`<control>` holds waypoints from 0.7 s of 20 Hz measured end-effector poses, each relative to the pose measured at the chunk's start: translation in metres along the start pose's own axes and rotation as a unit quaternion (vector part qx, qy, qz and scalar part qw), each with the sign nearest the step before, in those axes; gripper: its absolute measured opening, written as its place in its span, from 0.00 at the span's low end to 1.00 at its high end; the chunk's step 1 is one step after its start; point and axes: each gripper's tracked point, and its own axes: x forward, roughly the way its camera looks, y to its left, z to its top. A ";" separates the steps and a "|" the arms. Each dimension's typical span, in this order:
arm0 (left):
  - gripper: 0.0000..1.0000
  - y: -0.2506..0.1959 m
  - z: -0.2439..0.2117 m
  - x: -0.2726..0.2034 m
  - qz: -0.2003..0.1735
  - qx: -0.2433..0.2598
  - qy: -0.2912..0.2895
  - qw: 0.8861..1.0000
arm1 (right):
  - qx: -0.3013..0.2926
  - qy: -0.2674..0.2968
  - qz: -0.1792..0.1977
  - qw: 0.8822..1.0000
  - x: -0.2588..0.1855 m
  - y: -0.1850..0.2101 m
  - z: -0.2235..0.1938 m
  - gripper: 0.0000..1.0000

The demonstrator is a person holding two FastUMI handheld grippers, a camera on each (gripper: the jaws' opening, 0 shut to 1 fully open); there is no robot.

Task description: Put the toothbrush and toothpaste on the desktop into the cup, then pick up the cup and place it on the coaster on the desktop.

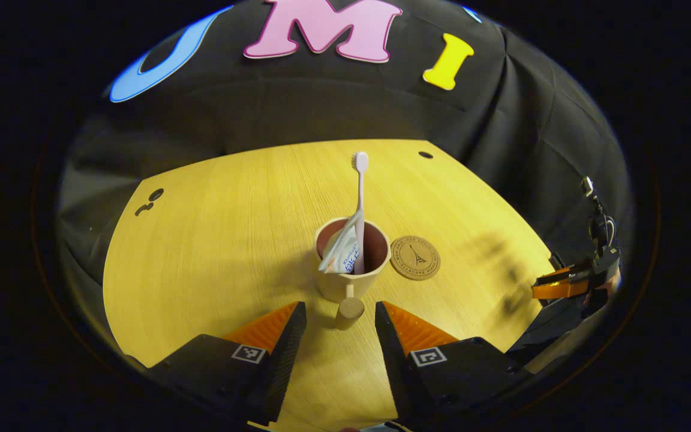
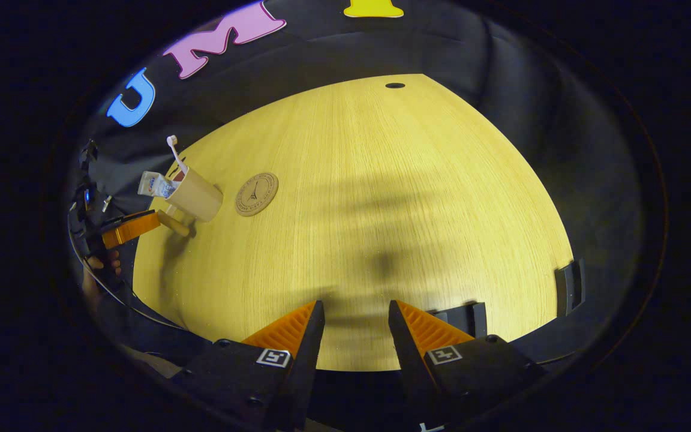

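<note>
**Cup loaded; left gripper lined up on the handle for the lift**

Step in hand, as I judge it: the loading part is done and the carry to the coaster is about to start. The toothbrush point(image 1: 360, 204) stands upright in the cup point(image 1: 351, 261), head up, and the toothpaste point(image 1: 341, 251) leans inside against the near-left rim.

Left gripper point(image 1: 341, 327): jaws apart, nothing held. The cup's round wooden handle point(image 1: 349, 312) points back toward the camera and sits in the gap between the two fingertips, nearer the left one. I cannot tell whether either pad touches it; a gap appears on both sides. The cup body is straight ahead, just beyond the tips.

The coaster point(image 1: 415, 258) lies on the desktop point(image 1: 213, 240) ahead and right of the left gripper, just beside the cup, its edge close to the cup's base.

Right gripper point(image 2: 351, 333): fingers spread, empty, hovering over bare desktop near the front edge, well apart from the cup point(image 2: 197, 195), which is far to its left.

Next move calls for: ease forward slightly, close squarely on the handle, lift straight, shift a short way right, set down centred on the coaster. Risk: gripped by the handle alone, the cup may tip and spill its contents.
</note>
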 end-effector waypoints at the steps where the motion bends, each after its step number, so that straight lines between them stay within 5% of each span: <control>1: 0.72 -0.001 -0.004 0.007 0.000 0.003 0.020 1.000 | -0.002 0.008 -0.004 1.000 0.002 -0.003 -0.006 0.67; 14: 0.73 0.002 -0.024 0.061 0.016 0.017 0.142 0.990 | -0.013 0.045 -0.008 0.999 0.019 -0.007 -0.028 0.67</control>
